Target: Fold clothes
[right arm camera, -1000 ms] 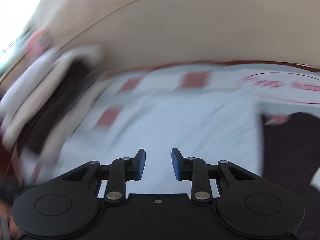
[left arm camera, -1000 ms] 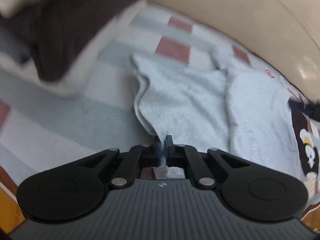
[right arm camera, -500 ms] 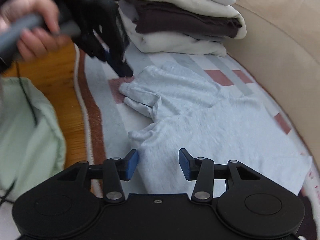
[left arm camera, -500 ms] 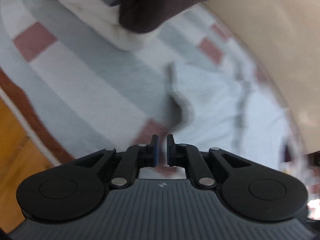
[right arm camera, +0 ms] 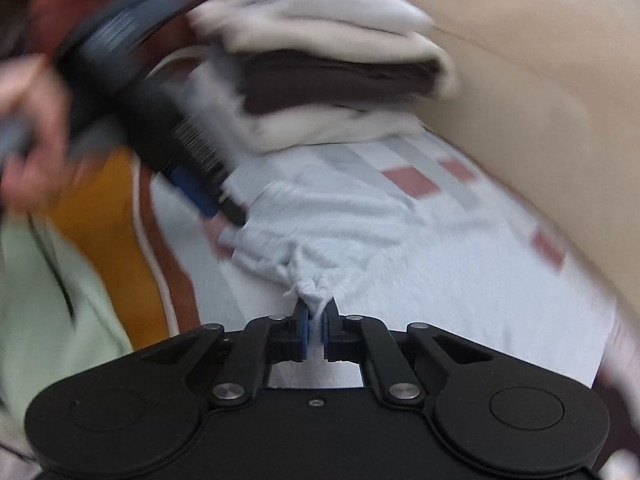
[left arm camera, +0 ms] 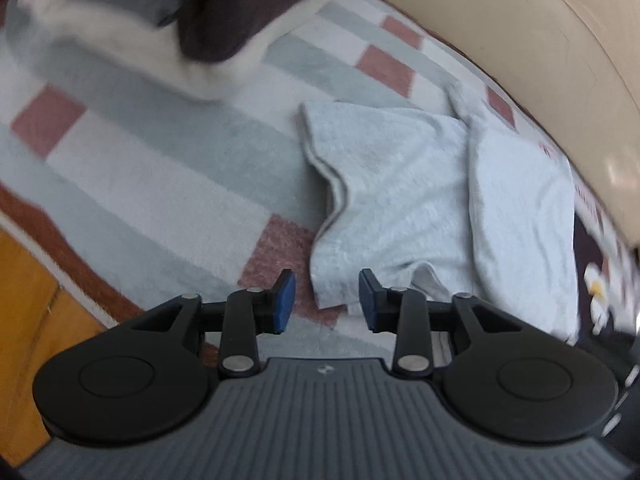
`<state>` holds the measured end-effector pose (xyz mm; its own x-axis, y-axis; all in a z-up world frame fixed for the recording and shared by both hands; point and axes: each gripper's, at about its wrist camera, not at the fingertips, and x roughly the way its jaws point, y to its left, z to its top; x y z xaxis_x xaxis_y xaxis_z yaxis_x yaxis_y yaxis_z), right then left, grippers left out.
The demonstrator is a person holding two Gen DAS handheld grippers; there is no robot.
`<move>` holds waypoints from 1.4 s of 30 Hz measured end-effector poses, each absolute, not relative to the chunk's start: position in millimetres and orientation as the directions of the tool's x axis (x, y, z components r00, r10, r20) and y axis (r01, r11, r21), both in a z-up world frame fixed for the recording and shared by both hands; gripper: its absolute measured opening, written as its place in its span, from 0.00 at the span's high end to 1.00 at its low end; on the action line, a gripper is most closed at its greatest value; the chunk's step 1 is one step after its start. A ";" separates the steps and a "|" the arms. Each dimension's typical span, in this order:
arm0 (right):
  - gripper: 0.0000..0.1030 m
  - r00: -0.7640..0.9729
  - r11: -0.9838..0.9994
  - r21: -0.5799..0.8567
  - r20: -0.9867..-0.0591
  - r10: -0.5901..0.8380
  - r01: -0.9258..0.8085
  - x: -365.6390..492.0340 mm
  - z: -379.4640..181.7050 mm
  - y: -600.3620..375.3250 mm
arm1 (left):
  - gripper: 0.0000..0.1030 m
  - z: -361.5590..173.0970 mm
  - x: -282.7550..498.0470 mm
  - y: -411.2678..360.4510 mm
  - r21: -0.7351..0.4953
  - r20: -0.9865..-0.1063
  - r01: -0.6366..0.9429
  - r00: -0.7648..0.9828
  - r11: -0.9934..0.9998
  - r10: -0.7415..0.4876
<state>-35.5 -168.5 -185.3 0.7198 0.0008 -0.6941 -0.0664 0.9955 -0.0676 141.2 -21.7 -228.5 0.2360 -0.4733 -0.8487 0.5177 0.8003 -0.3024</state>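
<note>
Right claw [right arm camera: 315,322] closing — pinching garment [right arm camera: 360,236], checked rug [left arm camera: 160,184]

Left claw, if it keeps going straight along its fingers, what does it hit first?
Probably the near edge of the pale grey shirt, which lies just ahead of the opening left claw; depth is uncertain.

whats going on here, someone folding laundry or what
Yes. A person with a gripper in each hand is working on a light grey garment spread on a striped blanket. The right gripper is closing on a bunched bit of its fabric. The left gripper is opening, with nothing pinched, at the garment's near edge. A stack of folded clothes sits behind.
</note>
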 end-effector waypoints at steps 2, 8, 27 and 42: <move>0.94 0.728 1.000 0.018 -0.685 0.001 0.016 -38.5 -178.1 -183.6 | 0.52 -218.9 124.6 -31.7 -0.173 -0.846 0.635 0.296 0.753 -0.444; 0.94 0.748 0.992 0.084 -0.663 -0.012 0.091 -45.5 -163.3 -204.7 | 0.30 -213.2 93.0 -59.1 -0.034 -0.817 0.811 0.315 0.585 -0.483; 0.94 0.688 0.988 0.153 -0.718 0.111 0.000 -63.1 -199.3 -197.1 | 0.88 -240.3 82.4 -73.3 0.183 -0.880 0.835 0.375 0.519 -0.292; 0.80 0.649 0.944 0.321 -0.705 0.287 -0.069 -72.1 -203.3 -202.7 | 0.51 -194.8 114.1 -54.7 -0.273 -0.738 0.746 0.242 0.607 -0.630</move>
